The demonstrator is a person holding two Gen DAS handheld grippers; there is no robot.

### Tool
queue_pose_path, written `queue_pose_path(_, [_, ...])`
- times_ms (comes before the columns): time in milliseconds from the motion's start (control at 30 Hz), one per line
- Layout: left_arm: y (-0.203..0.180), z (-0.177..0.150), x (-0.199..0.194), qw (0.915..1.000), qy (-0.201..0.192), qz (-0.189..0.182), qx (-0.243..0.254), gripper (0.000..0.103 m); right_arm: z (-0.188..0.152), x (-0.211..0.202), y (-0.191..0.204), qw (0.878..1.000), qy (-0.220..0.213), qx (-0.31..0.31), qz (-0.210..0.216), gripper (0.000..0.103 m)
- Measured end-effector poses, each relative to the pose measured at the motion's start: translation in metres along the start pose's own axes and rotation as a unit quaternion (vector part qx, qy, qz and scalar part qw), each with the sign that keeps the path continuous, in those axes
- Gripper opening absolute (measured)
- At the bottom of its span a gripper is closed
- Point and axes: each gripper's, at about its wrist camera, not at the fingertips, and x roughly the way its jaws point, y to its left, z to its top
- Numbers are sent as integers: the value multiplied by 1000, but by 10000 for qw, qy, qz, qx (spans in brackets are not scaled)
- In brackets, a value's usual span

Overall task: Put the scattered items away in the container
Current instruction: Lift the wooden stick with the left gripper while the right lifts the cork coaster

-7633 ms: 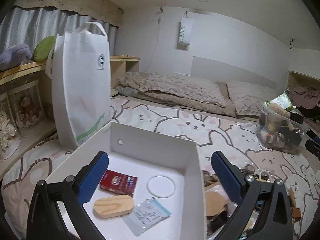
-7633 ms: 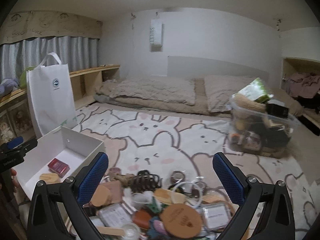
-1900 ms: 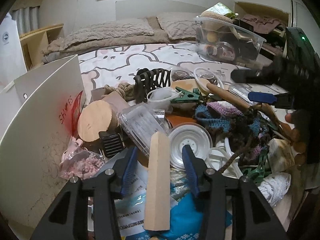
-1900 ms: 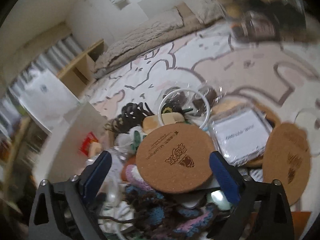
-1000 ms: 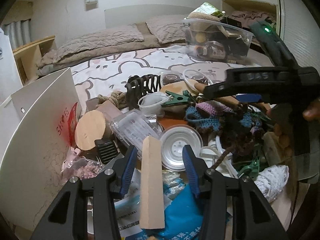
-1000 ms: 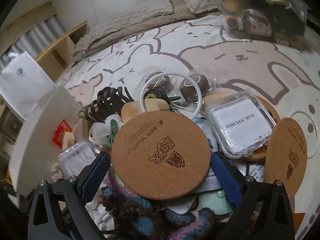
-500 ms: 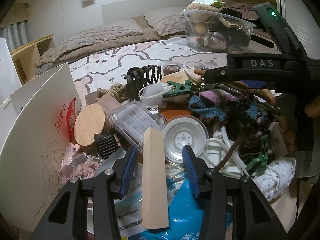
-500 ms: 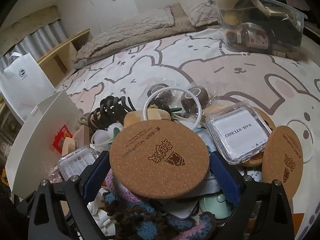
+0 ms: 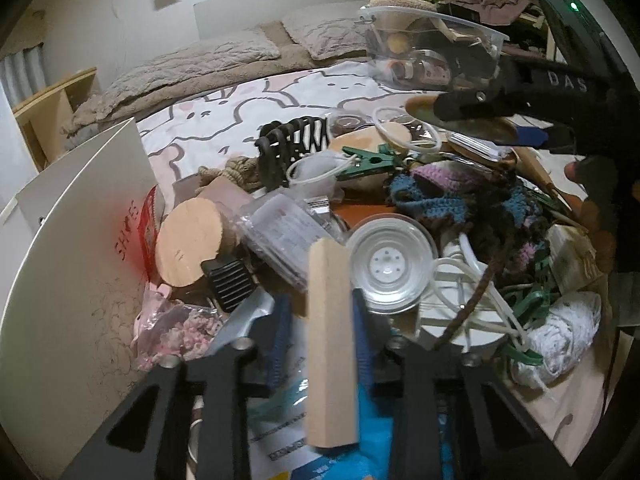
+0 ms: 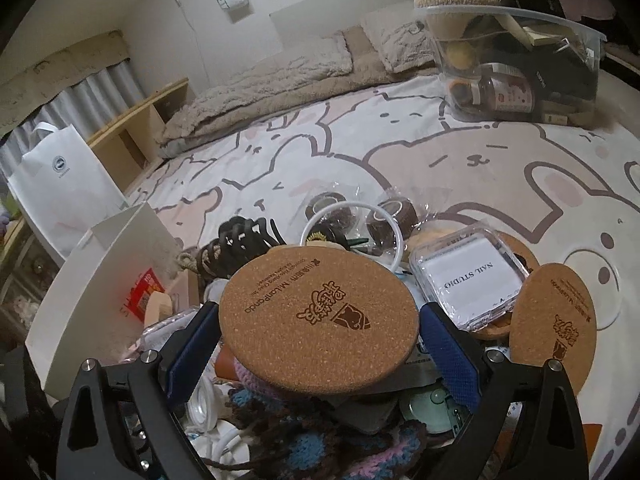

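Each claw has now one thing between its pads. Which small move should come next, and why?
Probably lift both clear of the pile. The left claw is closing on the wooden block, which lies among clutter; the right claw clamps the cork coaster. The white box stands left of the pile.

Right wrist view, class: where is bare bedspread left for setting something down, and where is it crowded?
Bare bedspread runs from the black hair claw and white ring back to the folded blanket, and left of the clear bin. Around the cork coaster, items overlap with no gap.
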Motion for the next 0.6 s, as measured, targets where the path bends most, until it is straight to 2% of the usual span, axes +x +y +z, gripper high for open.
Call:
queue_pose_path(333, [14,6,-13,9985,-373,23,-388,20,4,-13,-4,9997,-234,79,78,98])
queue_pose_path(600, [18,9,-18,9978,-464,75,-465,20,4,-14,-5,9996,-258,87,83,98])
